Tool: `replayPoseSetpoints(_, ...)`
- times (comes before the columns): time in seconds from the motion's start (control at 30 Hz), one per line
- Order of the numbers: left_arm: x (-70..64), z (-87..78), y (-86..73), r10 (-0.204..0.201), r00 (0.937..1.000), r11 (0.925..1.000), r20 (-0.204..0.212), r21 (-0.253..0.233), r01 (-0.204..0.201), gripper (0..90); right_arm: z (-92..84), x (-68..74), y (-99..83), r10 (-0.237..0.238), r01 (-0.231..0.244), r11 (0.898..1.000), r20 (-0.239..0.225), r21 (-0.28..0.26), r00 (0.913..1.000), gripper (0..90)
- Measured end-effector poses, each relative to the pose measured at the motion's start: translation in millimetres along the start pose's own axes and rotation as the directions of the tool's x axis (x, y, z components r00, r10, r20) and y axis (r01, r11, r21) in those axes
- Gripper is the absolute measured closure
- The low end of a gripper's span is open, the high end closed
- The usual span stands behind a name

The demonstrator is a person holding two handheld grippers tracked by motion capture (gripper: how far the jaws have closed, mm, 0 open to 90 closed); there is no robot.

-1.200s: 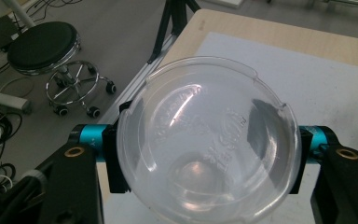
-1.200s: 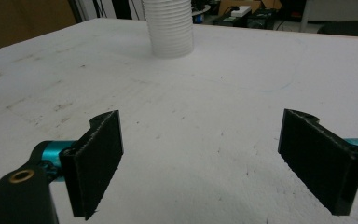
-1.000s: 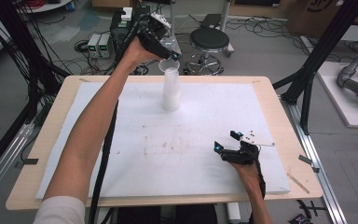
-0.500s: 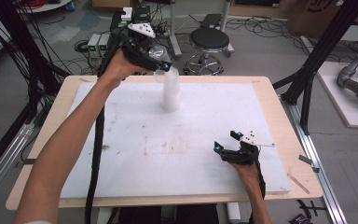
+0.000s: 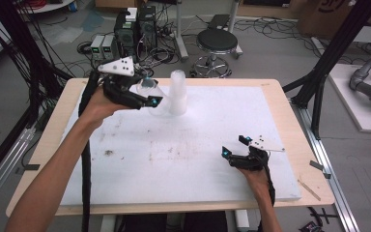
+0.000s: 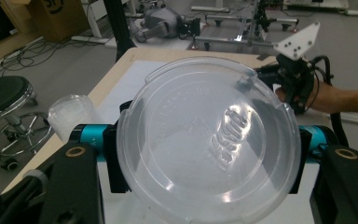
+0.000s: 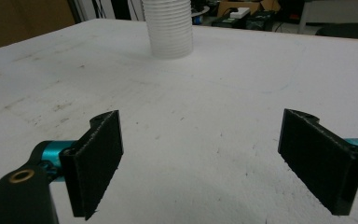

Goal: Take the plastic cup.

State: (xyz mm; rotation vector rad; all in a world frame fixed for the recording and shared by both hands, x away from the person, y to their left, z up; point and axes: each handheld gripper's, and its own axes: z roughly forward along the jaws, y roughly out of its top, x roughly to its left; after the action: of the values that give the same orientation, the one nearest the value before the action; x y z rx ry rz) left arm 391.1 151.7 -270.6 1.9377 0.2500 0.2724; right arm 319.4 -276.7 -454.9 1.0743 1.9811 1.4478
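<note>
Clear plastic cup [image 5: 148, 92], tipped on its side, mouth toward the holder, sits clamped in the left gripper [image 5: 145, 99] just beside the upright cup stack [image 5: 178, 93] at the table's [image 5: 290, 125] far edge, while the right gripper [image 5: 235, 146] rests well apart, jaws spread and empty.

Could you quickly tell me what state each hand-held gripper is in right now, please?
Left hand-held gripper: closed on a clear cup.
Right hand-held gripper: open, holding nothing.

We see a clear, see-through plastic cup [image 6: 208, 147] with raised lettering; a frosted white, ribbed stack of cups [image 5: 178, 93]; a white mat [image 5: 174, 159], smudged grey, on a pale wooden table [image 5: 299, 125]; black jaws with teal fittings.
</note>
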Motion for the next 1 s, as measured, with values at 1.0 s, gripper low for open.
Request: replayPoseSetpoints(1.0,-52.1,7.1,-98.4,-0.088,0.9894,0.9766,0.116,-0.185,0.109,37.5,-1.1,0.8,-0.4,-0.002,0.002,1.000,0.005,-0.006,1.0000,13.9)
